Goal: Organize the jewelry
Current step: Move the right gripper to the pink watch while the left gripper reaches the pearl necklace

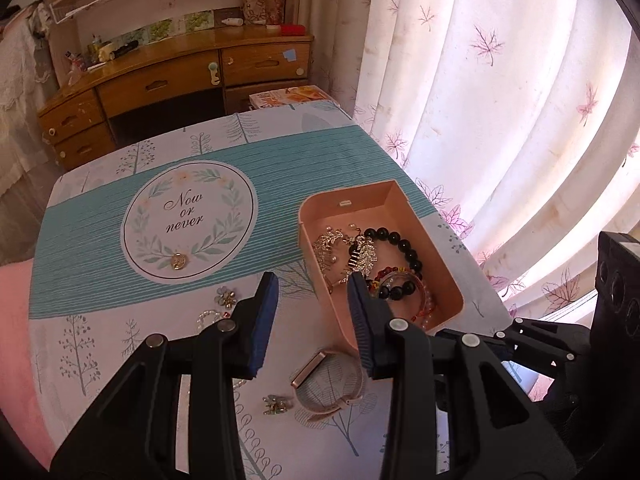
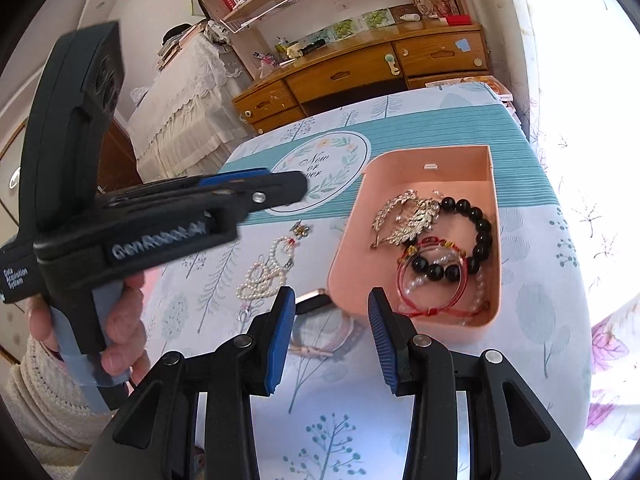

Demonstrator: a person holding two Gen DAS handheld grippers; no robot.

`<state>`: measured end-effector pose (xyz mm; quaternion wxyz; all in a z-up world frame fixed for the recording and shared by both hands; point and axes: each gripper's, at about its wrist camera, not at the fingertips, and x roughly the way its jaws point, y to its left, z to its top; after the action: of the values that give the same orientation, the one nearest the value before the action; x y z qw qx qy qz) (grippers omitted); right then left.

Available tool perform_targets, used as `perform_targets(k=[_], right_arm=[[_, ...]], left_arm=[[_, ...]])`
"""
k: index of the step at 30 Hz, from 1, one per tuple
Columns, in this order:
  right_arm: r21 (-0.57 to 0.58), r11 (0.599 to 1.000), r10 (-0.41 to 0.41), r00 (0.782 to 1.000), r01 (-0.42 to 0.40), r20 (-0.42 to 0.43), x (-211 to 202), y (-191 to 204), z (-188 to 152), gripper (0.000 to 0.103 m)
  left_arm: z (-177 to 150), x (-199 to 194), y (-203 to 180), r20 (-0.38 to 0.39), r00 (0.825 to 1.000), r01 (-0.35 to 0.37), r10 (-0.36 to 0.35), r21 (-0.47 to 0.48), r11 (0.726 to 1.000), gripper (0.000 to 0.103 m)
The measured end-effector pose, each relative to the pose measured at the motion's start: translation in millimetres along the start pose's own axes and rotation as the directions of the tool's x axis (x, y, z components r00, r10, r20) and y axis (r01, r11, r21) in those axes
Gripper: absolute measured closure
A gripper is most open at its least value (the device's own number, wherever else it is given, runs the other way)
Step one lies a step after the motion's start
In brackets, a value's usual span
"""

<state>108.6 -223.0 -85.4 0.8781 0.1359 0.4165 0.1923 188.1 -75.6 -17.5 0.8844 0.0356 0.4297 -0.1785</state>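
From the left wrist, the left gripper [image 1: 312,280] has its jaws spread with nothing in them, above the pink box [image 1: 448,276] on the table, which holds a black bead bracelet [image 1: 404,246]. From the right wrist, the right gripper [image 2: 332,300] is spread and empty too, beside that box's near wall; a pearl necklace [image 2: 262,276] lies on the cloth [image 2: 532,280].
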Motion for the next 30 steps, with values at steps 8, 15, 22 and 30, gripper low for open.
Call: perform_targets(k=[8,15,22,30], right_arm=[[-0.039,0.999,-0.011,1.000,0.012,0.023,-20.6,25.1,-11.2,0.065],[-0.061,0.998,-0.006,0.999,0.008,0.043,-40.8,45.4,-10.9,0.065],[-0.102,0.995,-0.003,1.000,0.004,0.010,-35.0,68.3,-14.8,0.065],[-0.056,0.998,-0.043,0.996,0.039,-0.081,0.3,68.0,-33.8,0.065]], left_arm=[[-22.4,-45.1,37.6,0.069,0.998,-0.011,0.015,-0.059,0.998,0.070],[-41.5,-95.0,61.6,0.172,0.981,-0.071,0.085,-0.083,0.994,0.070],[-69.6,-110.0,78.3,0.116,0.986,-0.110,0.122,-0.107,0.988,0.067],[-104.5,-104.4,85.2,0.123,0.980,-0.142,0.158,-0.131,0.981,0.026]])
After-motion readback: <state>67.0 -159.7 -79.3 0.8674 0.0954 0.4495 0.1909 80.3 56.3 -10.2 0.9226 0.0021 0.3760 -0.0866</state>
